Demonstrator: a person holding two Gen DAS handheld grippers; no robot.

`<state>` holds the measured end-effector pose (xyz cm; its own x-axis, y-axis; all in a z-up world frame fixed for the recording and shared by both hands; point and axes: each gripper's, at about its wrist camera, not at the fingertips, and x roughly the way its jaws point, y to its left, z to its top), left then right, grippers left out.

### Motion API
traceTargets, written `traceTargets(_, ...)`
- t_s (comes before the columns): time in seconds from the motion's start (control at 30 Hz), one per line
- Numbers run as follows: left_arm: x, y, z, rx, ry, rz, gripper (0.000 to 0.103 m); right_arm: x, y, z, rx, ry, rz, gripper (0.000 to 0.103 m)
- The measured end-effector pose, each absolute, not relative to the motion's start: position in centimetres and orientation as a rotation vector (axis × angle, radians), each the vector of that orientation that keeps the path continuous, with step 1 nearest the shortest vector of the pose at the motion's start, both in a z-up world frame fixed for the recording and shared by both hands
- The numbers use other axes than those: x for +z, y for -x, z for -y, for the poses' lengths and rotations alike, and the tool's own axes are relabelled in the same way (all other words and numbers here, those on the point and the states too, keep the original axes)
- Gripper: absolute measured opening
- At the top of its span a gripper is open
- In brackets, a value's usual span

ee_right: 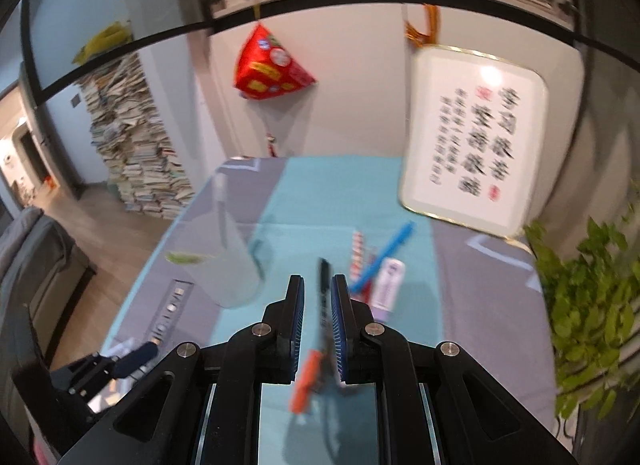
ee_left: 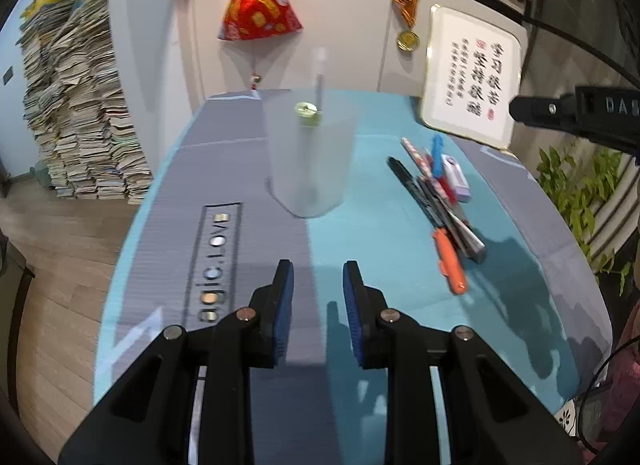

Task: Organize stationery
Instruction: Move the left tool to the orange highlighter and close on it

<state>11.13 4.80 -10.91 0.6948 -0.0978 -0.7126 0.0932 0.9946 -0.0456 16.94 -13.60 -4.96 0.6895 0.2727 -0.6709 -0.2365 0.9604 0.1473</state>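
A frosted pen holder [ee_left: 310, 161] stands mid-table with a pen and a green-topped item inside; in the right wrist view the holder [ee_right: 232, 265] is blurred at left. To its right lies a pile of pens [ee_left: 436, 193]: a black marker [ee_left: 402, 175], a blue pen [ee_left: 437, 153], an orange pen [ee_left: 451, 265] and a lilac eraser [ee_left: 456, 179]. My left gripper [ee_left: 319, 269] hovers open and empty in front of the holder. My right gripper [ee_right: 318, 281] is shut on nothing above the pile [ee_right: 372, 265]; the black marker [ee_right: 323, 281] on the table shows through the slit between its jaws.
A framed calligraphy board [ee_left: 472, 73] leans at the table's back right. A leafy plant [ee_left: 580, 185] stands off the right edge. Stacked books [ee_left: 76, 105] rise from the floor at left. The tablecloth [ee_left: 360, 233] is teal and grey.
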Motion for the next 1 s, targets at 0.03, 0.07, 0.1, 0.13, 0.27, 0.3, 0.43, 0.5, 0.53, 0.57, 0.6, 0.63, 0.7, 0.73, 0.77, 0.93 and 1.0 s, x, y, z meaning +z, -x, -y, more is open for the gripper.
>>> traceTargets(0.03,-11.0,-11.2,-4.2,-0.116,-0.003,-0.801,0.023,-5.4,-16.9,14.4,0.275,-0.057,-0.768,0.013)
traceTargets(0.07,-11.0,-11.2,-3.7,-0.123,-0.011,-0.806,0.024,-5.6,-16.8,14.9,0.268,-0.064,-0.776,0.013)
traceTargets(0.1,-11.1,-11.2,-2.9,-0.133,-0.025,-0.812,0.026,-6.1,-16.7,15.8,0.259,-0.075,-0.787,0.013)
traceTargets(0.13,-11.1,-11.2,-2.3,-0.14,-0.035,-0.816,0.027,-6.6,-16.7,16.5,0.251,-0.086,-0.797,0.013)
traceTargets(0.27,-11.7,-11.3,0.3,-0.186,-0.078,-0.835,0.033,-8.2,-16.4,18.7,0.234,-0.109,-0.825,0.013)
traceTargets(0.3,-11.8,-11.4,1.1,-0.202,-0.088,-0.842,0.033,-8.5,-16.3,19.1,0.231,-0.11,-0.83,0.013)
traceTargets(0.43,-12.7,-11.9,3.1,-0.242,-0.102,-0.873,0.034,-9.7,-16.1,20.6,0.238,-0.126,-0.85,0.013)
traceTargets(0.5,-13.1,-12.3,3.9,-0.258,-0.101,-0.895,0.034,-10.2,-16.1,21.2,0.242,-0.138,-0.858,0.013)
traceTargets(0.53,-13.4,-12.6,4.3,-0.262,-0.104,-0.907,0.034,-10.4,-16.1,21.5,0.244,-0.143,-0.862,0.013)
traceTargets(0.57,-13.6,-12.9,4.7,-0.264,-0.11,-0.918,0.034,-10.6,-16.0,21.8,0.245,-0.147,-0.864,0.013)
traceTargets(0.6,-13.7,-13.1,5.0,-0.263,-0.117,-0.926,0.034,-10.9,-16.0,22.1,0.245,-0.153,-0.867,0.013)
traceTargets(0.63,-13.9,-13.2,5.3,-0.261,-0.122,-0.933,0.034,-11.0,-15.9,22.4,0.245,-0.16,-0.868,0.013)
traceTargets(0.7,-14.3,-13.6,5.8,-0.259,-0.131,-0.944,0.034,-11.3,-15.8,22.7,0.252,-0.172,-0.872,0.013)
traceTargets(0.73,-14.5,-13.8,6.1,-0.258,-0.134,-0.95,0.034,-11.4,-15.8,22.8,0.26,-0.175,-0.875,0.013)
traceTargets(0.77,-14.7,-14.0,6.2,-0.256,-0.135,-0.957,0.034,-11.6,-15.9,22.8,0.268,-0.174,-0.878,0.013)
traceTargets(0.93,-15.1,-14.8,6.4,-0.257,-0.127,-0.949,0.025,-12.4,-15.8,21.9,0.324,-0.147,-0.896,0.013)
traceTargets(1.0,-15.0,-15.0,6.3,-0.254,-0.12,-0.947,0.013,-12.8,-15.8,21.3,0.339,-0.13,-0.906,0.013)
